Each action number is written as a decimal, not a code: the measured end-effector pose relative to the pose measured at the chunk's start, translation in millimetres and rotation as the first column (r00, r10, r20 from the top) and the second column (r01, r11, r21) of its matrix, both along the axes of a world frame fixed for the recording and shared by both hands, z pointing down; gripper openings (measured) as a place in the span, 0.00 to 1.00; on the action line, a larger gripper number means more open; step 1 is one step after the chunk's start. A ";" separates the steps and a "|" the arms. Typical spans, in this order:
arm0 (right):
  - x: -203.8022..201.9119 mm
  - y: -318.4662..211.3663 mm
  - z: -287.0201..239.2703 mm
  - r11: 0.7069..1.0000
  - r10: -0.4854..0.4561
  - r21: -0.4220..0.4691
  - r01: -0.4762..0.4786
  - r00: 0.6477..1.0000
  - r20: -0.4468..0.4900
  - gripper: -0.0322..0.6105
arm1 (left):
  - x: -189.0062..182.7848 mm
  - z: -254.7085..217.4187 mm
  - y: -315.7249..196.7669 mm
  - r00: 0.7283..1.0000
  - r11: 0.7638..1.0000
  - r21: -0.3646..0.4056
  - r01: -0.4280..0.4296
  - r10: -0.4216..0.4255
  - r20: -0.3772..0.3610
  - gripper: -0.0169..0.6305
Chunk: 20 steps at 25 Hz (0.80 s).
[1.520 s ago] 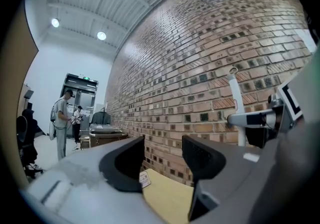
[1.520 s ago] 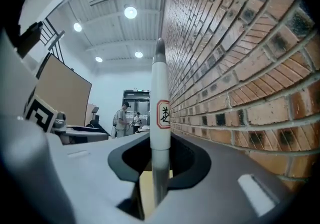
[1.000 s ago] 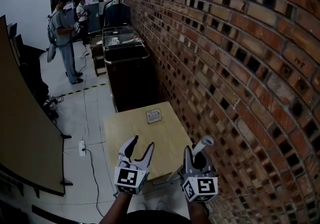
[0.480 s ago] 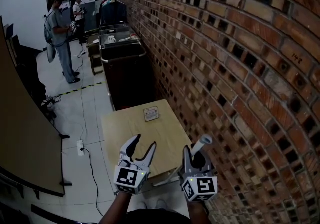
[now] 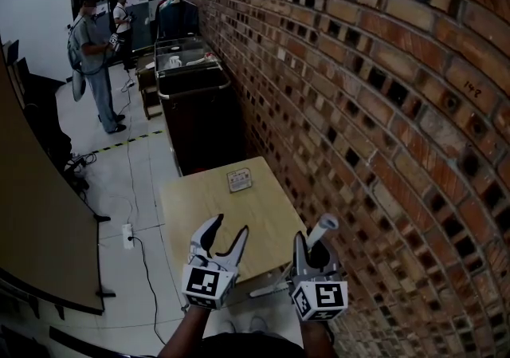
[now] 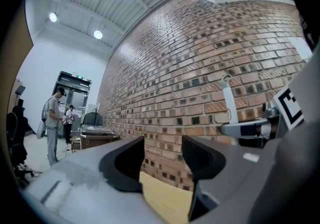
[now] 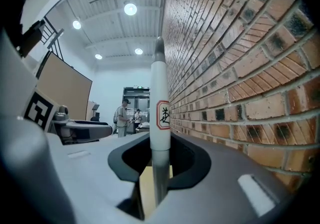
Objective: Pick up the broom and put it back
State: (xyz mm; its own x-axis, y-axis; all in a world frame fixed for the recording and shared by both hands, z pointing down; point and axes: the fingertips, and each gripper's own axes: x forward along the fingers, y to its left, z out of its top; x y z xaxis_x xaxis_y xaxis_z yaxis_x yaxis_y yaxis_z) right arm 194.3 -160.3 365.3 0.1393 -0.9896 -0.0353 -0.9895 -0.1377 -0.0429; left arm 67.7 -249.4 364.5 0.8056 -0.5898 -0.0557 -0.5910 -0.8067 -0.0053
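The broom shows only as a white handle [image 5: 323,228] with a red-framed label [image 7: 163,114], standing upright close to the brick wall [image 5: 382,109]. My right gripper [image 5: 314,252] is shut on this handle, which rises between its jaws [image 7: 159,168]. The broom's head is hidden. My left gripper [image 5: 229,227] hovers over the near edge of the wooden table [image 5: 191,205], open, with nothing between its fingers [image 6: 162,160]. From the left gripper view the right gripper [image 6: 250,128] and the handle [image 6: 228,101] stand against the bricks.
A small flat card [image 5: 240,180] lies on the table's far side. Beyond it a dark cart [image 5: 199,109] stands along the wall. Two people [image 5: 92,53] stand at the back. A large brown board [image 5: 32,213] leans at the left, with a power strip [image 5: 127,235] on the floor.
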 end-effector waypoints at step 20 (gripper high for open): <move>-14.5 -11.5 7.3 0.997 -0.080 -0.020 0.081 0.997 0.015 0.18 | -6.0 4.0 -2.8 0.999 1.000 -0.005 0.026 -0.025 0.019 0.39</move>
State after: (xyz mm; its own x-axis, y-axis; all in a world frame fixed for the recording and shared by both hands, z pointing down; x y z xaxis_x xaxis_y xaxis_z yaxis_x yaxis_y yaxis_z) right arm 179.7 -171.8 372.6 0.0593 -0.9982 -0.0132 -0.9968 -0.0585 -0.0548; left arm 61.7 -252.2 368.5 0.7912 -0.6104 -0.0378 -0.6112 -0.7914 -0.0128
